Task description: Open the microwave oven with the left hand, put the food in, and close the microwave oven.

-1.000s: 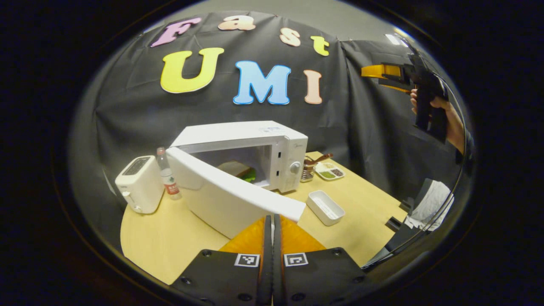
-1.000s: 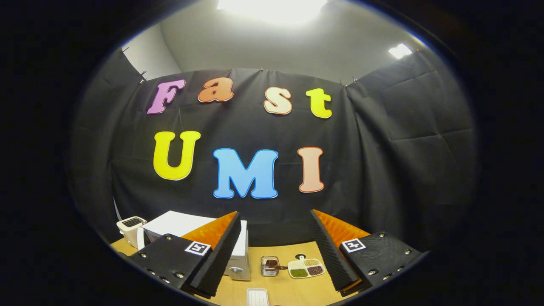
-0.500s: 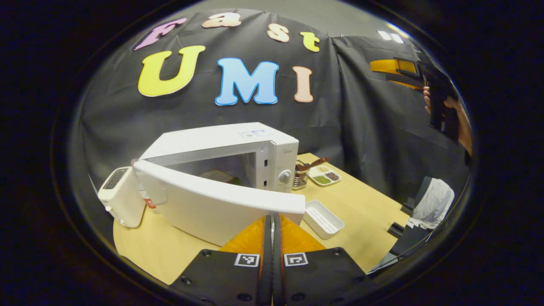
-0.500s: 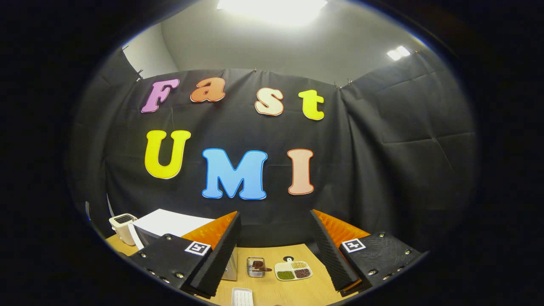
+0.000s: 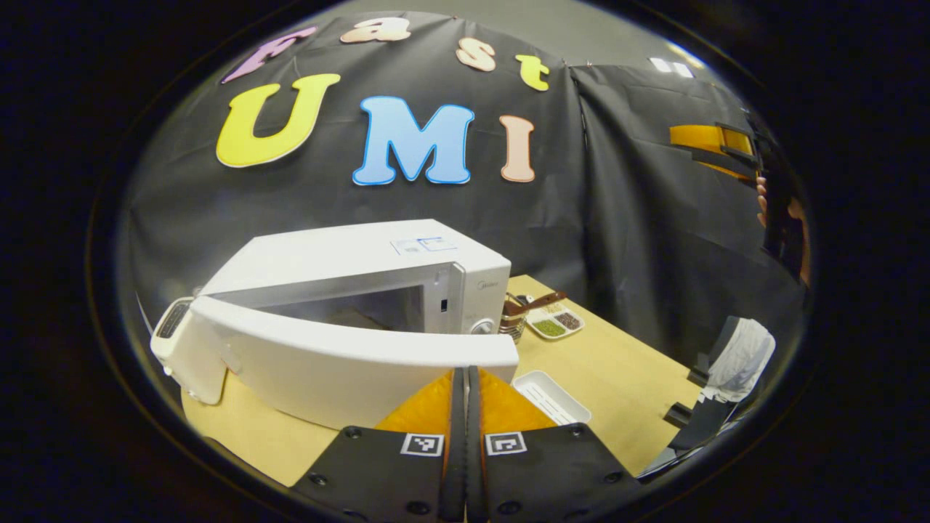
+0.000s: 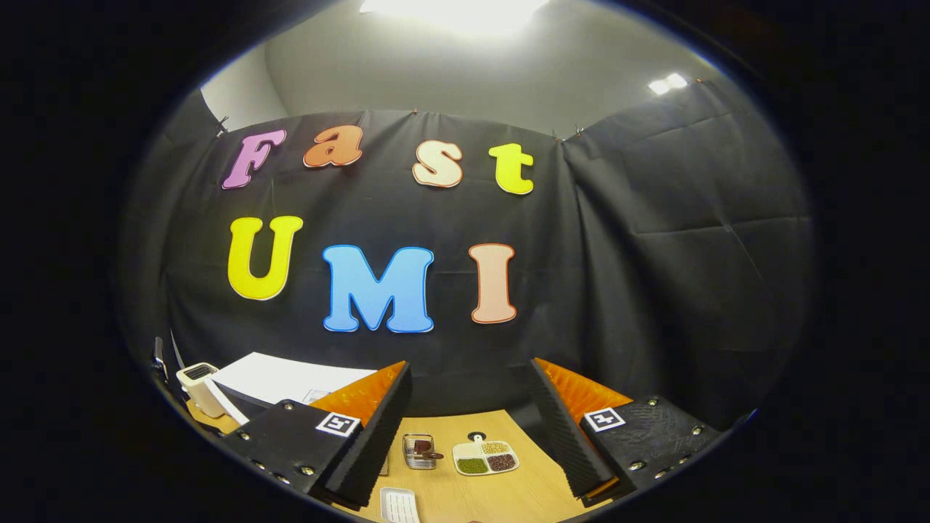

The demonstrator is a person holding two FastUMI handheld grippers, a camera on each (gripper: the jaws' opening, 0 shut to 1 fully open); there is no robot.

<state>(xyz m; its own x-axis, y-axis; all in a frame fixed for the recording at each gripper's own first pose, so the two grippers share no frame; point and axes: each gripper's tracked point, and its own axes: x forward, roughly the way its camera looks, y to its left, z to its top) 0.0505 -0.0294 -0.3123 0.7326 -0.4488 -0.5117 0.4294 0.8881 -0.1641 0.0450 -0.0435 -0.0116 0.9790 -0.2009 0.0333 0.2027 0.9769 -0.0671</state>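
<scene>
In the left gripper view, the left claw (image 5: 466,407) had its two fingers pressed together with nothing between them, and their tips sat right at the free edge of the white microwave door (image 5: 341,363), though whether they touched it could not be told. That door stood partly ajar, swung out ahead and to the left of the claw, with the white box-shaped microwave oven (image 5: 349,261) behind it on the pale wooden bench (image 5: 617,370). Through the gap above the door part of the oven's cavity showed, but the food inside could not be made out. Just to the right of the claw lay a white rectangular tray (image 5: 552,396); farther ahead and to the right stood a small metal rack (image 5: 513,324) and a divided white dish of coloured grains (image 5: 554,322). A white toaster (image 5: 168,330) peeked out past the door's far left end. High up at the right, the right claw (image 5: 716,145) was held in a hand (image 5: 781,218). In the right gripper view, the right claw (image 6: 468,418) was spread wide and empty, raised above the bench, with the divided dish (image 6: 484,457) and rack (image 6: 416,450) between its fingers.
</scene>
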